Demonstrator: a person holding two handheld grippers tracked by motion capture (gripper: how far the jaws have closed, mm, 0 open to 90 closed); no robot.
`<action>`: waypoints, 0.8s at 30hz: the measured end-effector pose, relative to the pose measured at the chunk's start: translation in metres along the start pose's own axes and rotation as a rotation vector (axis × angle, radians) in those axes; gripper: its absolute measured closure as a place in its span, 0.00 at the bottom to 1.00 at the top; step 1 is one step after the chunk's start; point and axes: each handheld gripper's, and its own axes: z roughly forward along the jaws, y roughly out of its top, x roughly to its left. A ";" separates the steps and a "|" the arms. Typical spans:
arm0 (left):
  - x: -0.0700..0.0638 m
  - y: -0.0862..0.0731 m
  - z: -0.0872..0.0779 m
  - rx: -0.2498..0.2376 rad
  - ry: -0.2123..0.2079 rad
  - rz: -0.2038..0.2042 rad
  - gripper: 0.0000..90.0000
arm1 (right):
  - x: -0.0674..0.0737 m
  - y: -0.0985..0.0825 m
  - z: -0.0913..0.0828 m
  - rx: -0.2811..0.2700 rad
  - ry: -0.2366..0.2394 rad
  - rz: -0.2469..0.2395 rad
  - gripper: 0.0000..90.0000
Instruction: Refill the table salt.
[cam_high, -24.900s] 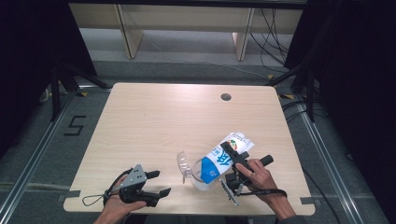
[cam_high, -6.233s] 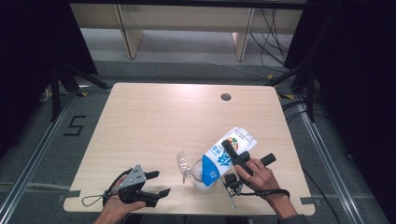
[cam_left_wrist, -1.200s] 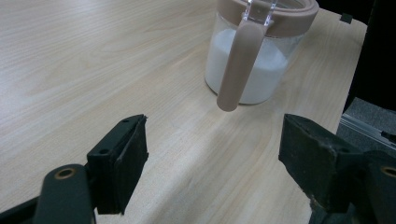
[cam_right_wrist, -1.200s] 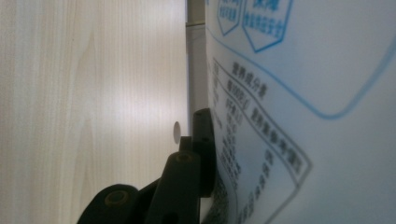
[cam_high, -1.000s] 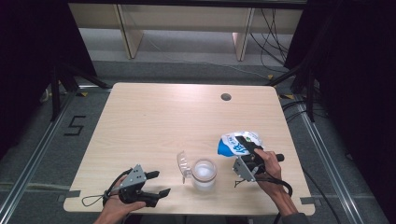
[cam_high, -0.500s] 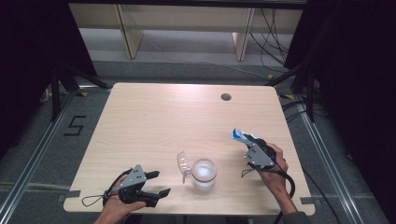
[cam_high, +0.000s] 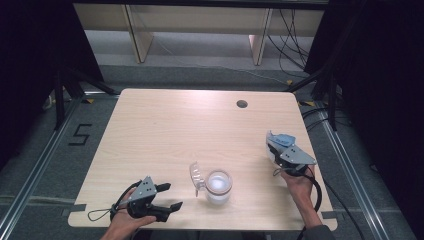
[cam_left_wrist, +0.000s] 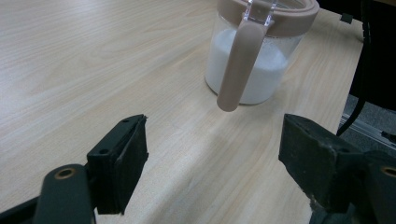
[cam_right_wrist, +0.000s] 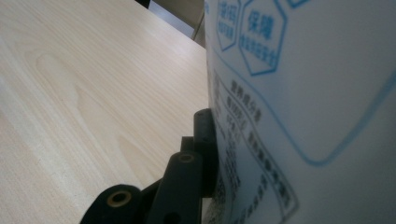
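A clear jar (cam_high: 218, 186) with a pinkish-brown rim holds white powder; its hinged lid (cam_high: 195, 176) stands open to its left. My right gripper (cam_high: 278, 151) is shut on a white bag with blue print (cam_high: 281, 139), held over the table's right edge, well apart from the jar. In the right gripper view the bag (cam_right_wrist: 303, 93) presses against one black finger (cam_right_wrist: 204, 140); the other finger is hidden behind it. My left gripper (cam_high: 171, 196) rests open near the front edge, left of the jar. In the left gripper view the jar (cam_left_wrist: 254, 70) stands beyond the wide-apart jaws.
The light wooden table (cam_high: 165, 130) has a round cable hole (cam_high: 242, 104) at the back right. Metal rails run along the floor on both sides, with a floor mark "5" (cam_high: 80, 134) at the left. Shelving stands behind the table.
The bag, earlier tipped over the jar, has been carried right and away from it in my right gripper. The jar stands uncovered with white powder inside. My left gripper stayed still.
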 end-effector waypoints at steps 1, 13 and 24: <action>0.000 0.000 0.000 0.001 -0.001 0.000 0.26 | 0.000 -0.002 0.000 0.017 0.029 0.039 0.95; 0.000 0.000 0.000 0.001 0.000 0.000 0.26 | -0.010 -0.017 0.004 -0.011 0.034 0.177 0.95; 0.000 0.000 0.000 0.002 0.000 0.001 0.26 | -0.012 -0.026 0.007 -0.028 0.065 0.292 0.97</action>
